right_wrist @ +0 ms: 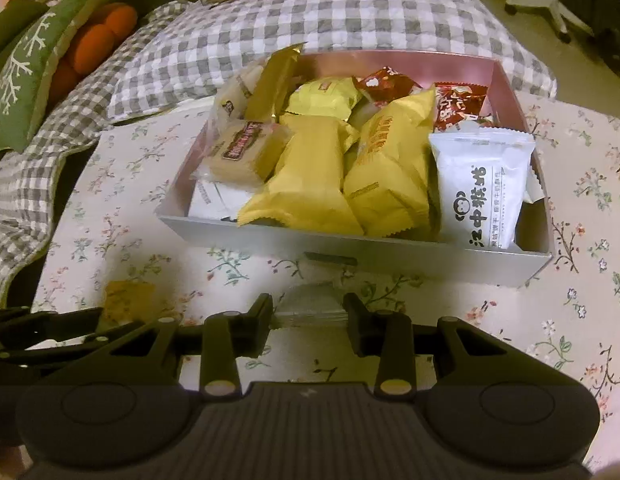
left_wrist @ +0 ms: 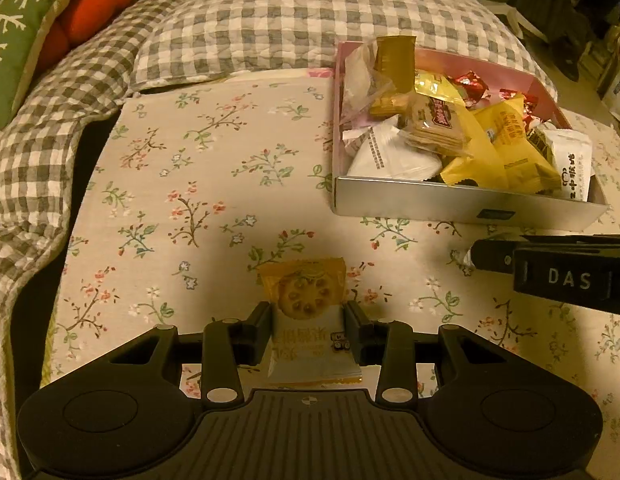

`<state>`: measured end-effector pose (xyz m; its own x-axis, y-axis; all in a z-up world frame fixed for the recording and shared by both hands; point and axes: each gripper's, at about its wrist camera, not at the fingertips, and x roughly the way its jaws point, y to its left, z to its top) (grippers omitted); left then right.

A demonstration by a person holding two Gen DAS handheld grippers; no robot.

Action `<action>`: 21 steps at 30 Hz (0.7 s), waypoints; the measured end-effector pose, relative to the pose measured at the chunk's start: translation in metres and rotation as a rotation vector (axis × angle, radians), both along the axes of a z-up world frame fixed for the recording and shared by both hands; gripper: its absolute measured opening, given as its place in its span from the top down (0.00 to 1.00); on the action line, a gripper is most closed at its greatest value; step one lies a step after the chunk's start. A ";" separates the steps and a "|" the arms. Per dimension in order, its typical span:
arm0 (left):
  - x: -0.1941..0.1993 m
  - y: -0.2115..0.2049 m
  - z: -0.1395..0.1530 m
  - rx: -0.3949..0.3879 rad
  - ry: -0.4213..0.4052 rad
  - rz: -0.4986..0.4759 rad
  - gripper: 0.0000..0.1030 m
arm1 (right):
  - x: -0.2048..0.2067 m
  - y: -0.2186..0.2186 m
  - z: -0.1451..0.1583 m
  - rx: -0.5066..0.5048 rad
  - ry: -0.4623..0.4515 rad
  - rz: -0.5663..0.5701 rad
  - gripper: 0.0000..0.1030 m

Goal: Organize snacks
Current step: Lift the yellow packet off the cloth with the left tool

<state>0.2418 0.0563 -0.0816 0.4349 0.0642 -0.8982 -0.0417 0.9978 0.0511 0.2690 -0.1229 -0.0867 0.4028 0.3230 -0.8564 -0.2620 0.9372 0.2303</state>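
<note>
The left tool (left_wrist: 308,320) pinches a biscuit packet (left_wrist: 307,320), long axis along its fingers; the box (left_wrist: 462,202) lies ahead-right. The right tool (right_wrist: 308,310) pinches a clear packet (right_wrist: 310,308), box straight ahead.

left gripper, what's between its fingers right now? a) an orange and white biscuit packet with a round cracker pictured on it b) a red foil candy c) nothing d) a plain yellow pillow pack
a: the left gripper has its fingers pressed on both sides of the orange and white biscuit packet, above the floral tablecloth.
</note>
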 end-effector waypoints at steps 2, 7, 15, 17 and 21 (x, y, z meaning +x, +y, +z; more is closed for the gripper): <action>0.000 0.000 0.000 -0.001 -0.001 0.001 0.65 | -0.001 -0.001 0.003 0.015 0.002 -0.001 0.66; 0.001 0.000 0.001 -0.004 -0.003 0.000 0.65 | -0.003 -0.004 0.006 0.032 0.018 -0.004 0.66; -0.001 -0.001 0.004 -0.016 -0.014 -0.004 0.65 | -0.007 -0.006 0.010 0.056 0.037 -0.004 0.66; -0.001 -0.001 0.005 -0.018 -0.019 -0.006 0.65 | -0.008 -0.006 0.012 0.060 0.043 -0.002 0.66; -0.002 -0.002 0.007 -0.019 -0.026 -0.013 0.65 | -0.011 -0.008 0.016 0.073 0.046 -0.004 0.66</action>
